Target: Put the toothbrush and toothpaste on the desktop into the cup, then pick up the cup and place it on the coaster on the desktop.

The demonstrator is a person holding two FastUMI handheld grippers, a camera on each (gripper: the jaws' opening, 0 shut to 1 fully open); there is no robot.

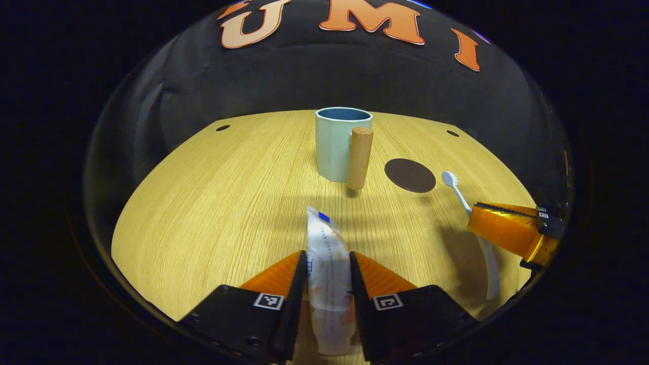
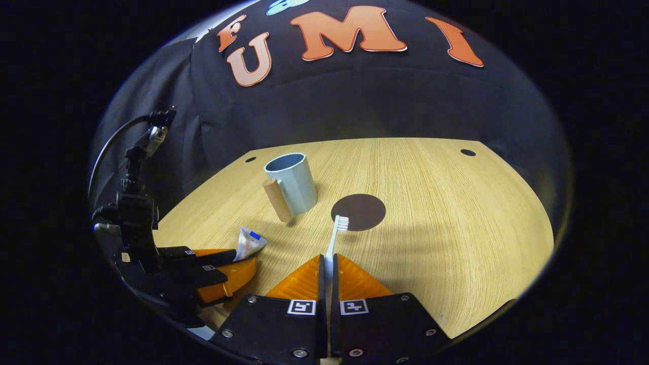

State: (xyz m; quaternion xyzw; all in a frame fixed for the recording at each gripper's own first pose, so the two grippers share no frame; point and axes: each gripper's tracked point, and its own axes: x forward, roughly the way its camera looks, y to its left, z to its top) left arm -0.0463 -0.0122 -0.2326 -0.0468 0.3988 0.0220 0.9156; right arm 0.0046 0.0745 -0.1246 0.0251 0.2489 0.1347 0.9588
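Now both claws grip, left claw (image 1: 328, 263) toothpaste (image 1: 327, 274), right claw (image 2: 328, 266) toothbrush (image 2: 334, 238).

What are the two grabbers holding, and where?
The left gripper pinches the toothpaste around its middle. The right gripper pinches the toothbrush by its handle.

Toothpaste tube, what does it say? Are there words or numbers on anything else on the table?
toothpaste: fine print and a blue patch, too blurred to read.
left gripper and right gripper: black-and-white square code markers, no words.
cup, coaster, toothbrush: no writing seen.
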